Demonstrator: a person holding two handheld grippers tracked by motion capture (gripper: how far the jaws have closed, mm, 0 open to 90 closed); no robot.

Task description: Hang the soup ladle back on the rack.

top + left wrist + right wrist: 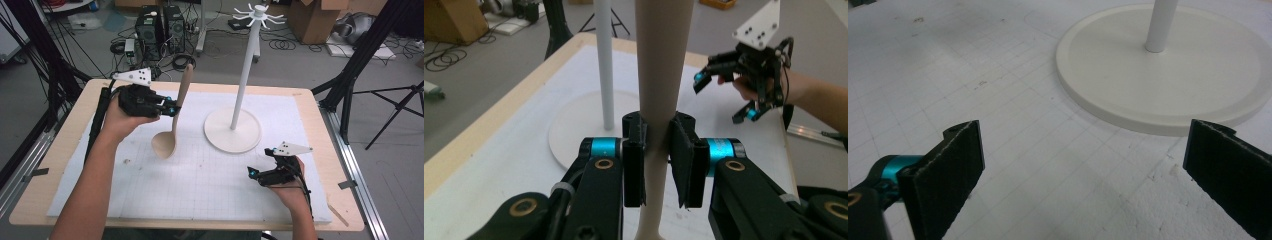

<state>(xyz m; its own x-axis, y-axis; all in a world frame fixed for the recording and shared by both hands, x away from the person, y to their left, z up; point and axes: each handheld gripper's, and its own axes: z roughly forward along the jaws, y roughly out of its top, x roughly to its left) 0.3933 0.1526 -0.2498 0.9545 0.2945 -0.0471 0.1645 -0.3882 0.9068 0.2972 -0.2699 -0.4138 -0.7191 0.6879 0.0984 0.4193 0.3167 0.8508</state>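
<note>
From the high view, the left gripper [167,107] holds a wooden spoon [172,120] upright at the far left of the white mat [200,185], bowl down. Right of it is a white stand [234,127]. The left gripper view shows both jaws clamped on the spoon's handle [659,90]. In the right gripper view, the right gripper [1083,175] is wide apart and empty above the mat, near the stand's base [1168,90].

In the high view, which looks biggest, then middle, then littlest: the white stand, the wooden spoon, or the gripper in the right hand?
1. White stand, tallest by far, with a wide round base.
2. Wooden spoon, held up by the left gripper.
3. Right gripper, the littlest, though it sits nearer the camera.
</note>
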